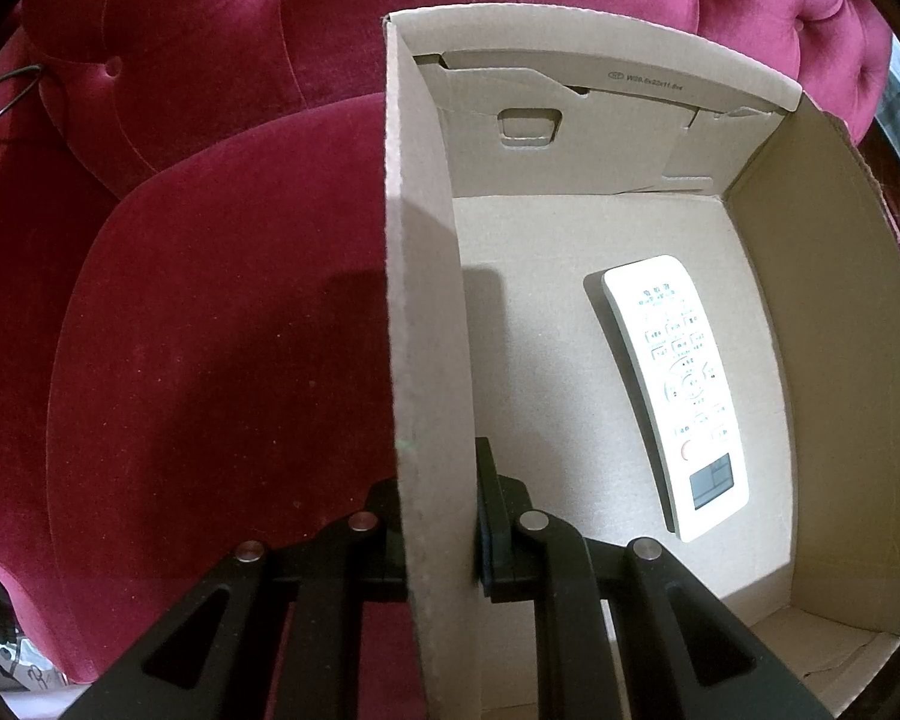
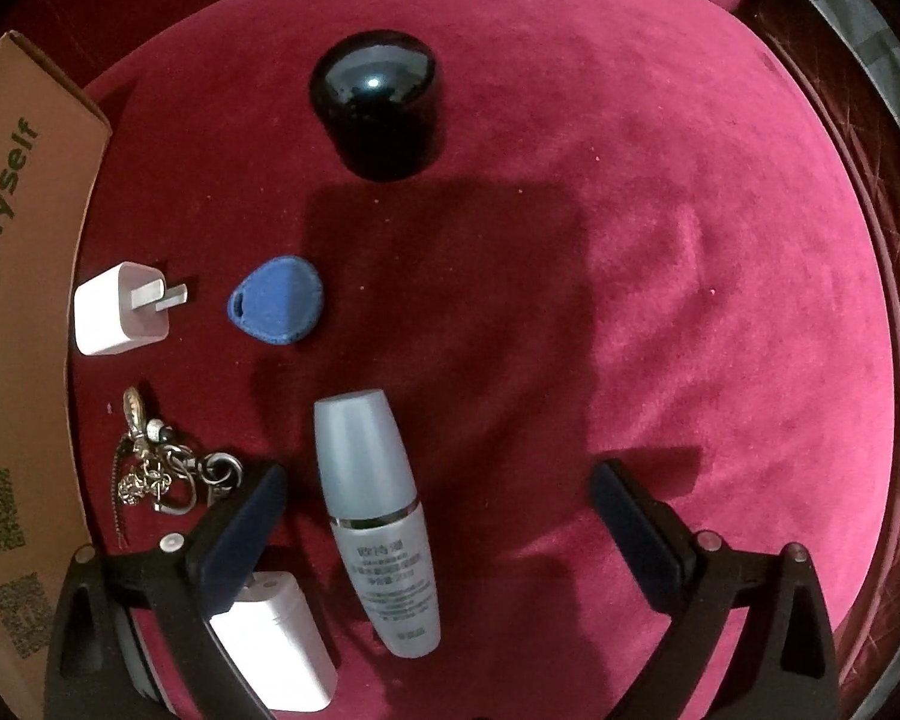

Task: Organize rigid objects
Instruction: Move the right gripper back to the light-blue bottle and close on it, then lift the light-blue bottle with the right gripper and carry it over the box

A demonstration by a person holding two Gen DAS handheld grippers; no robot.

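Note:
In the left wrist view my left gripper [image 1: 438,516] is shut on the near left wall of an open cardboard box [image 1: 426,276], one finger on each side of the wall. A white remote control [image 1: 675,390] lies face up on the box floor. In the right wrist view my right gripper [image 2: 438,498] is open above a grey cosmetic bottle [image 2: 375,516] lying on the red velvet seat [image 2: 660,300]; the bottle sits between the fingers, nearer the left one. A white charger plug [image 2: 120,309], a blue key fob [image 2: 279,300], a black domed jar [image 2: 378,102], a metal keychain [image 2: 162,462] and a white plastic case [image 2: 276,642] lie around it.
The box's outer side with green print [image 2: 18,324] stands along the left edge of the right wrist view. A tufted red backrest [image 1: 210,30] rises behind the box. The seat's rounded edge [image 2: 888,324] drops off at the right.

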